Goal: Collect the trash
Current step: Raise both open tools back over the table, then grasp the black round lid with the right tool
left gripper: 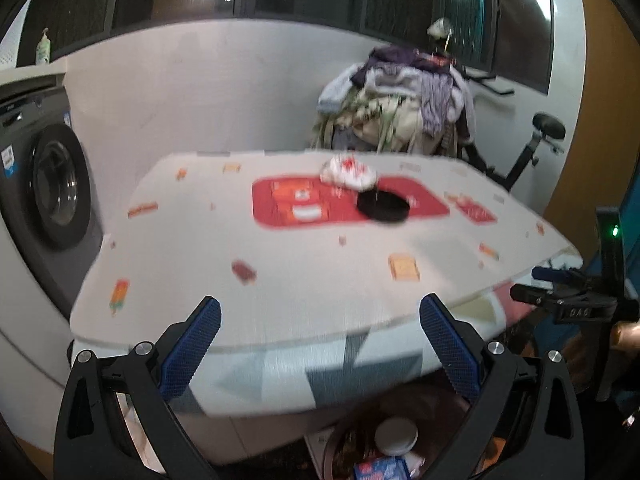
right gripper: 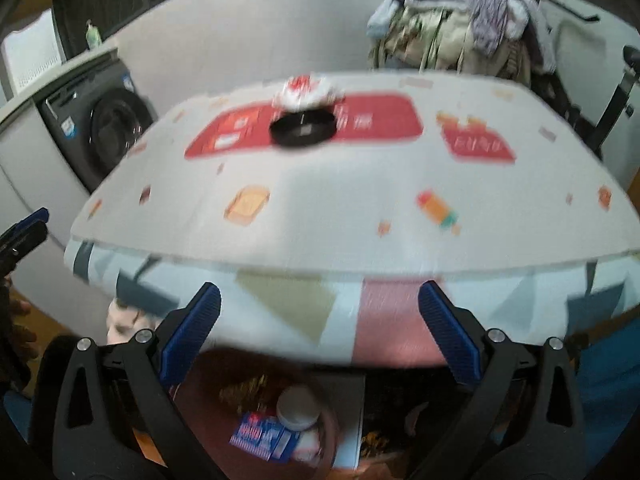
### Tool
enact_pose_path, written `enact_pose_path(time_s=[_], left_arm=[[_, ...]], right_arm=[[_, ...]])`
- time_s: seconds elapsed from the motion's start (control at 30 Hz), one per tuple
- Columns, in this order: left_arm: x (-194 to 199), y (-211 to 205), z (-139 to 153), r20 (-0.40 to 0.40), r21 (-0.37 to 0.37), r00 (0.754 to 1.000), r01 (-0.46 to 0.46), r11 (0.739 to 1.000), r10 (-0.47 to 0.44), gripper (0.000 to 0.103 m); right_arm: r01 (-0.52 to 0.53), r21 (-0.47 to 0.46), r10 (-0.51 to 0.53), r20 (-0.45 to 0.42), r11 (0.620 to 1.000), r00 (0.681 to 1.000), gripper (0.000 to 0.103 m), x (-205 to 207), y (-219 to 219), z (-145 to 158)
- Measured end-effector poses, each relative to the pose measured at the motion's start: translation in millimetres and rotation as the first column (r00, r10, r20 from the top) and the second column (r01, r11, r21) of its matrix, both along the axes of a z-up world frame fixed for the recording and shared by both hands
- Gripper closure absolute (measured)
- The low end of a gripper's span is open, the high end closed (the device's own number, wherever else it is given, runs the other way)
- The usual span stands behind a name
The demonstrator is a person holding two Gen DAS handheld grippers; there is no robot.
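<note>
left tongs (left gripper: 320, 344): spread, empty | crumpled wrapper (left gripper: 349, 171) touching black dish (left gripper: 383, 207) | table (left gripper: 280, 264)

Left gripper (left gripper: 320, 344) wide open, empty, at the table (left gripper: 280, 280) edge, right gripper (right gripper: 319, 334) likewise spread beside it

The surface (left gripper: 304, 264) wears a white cloth with orange snack prints and a red panel; beside the black disc (left gripper: 383, 207) lies a white-and-red wrapper (left gripper: 347, 171).
</note>
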State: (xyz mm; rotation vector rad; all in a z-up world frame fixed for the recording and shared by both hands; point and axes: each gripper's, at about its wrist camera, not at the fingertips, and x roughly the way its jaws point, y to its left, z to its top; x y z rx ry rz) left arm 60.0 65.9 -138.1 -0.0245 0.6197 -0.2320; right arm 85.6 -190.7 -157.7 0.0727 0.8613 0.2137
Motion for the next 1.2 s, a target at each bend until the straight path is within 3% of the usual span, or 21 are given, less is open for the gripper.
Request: enact_pose_path(time_s=[0.4, 0.63, 0.8, 1.0, 1.2], left_arm=[[60, 15, 26, -0.015, -0.014, 1.000, -0.015, 1.000, 0.015, 0.006], [93, 24, 15, -0.051, 0.029, 0.998, -0.042, 0.999, 0.044, 0.006], [116, 35, 1, -0.090, 0.005, 0.995, -0.051, 0.999, 0.051, 0.006], [141, 43, -14, -0.121, -0.027, 0.990, -0.070, 0.997, 0.066, 0.006], [158, 45, -21, -0.128, -0.051, 0.990, -0.065, 0.997, 0.058, 0.006]], right_arm=[[-0.006, -0.012, 0.005, -0.054, 1.000, 0.999, 0.006, 66, -4, 8], [-0.056, -0.061, 0.051, -0.075, 0.997, 0.996, 0.006, 119, 15, -2], [-0.105, -0.102, 0.095, -0.101, 0.989, 0.990, 0.006, 165, 46, -13], [-0.064, -0.129, 0.038, -0.193, 0.990, 0.980, 0.006, 224, 76, -36], [-0.015, -0.166, -0.028, -0.255, 0.986, 0.967, 0.006, 258, 94, -50]])
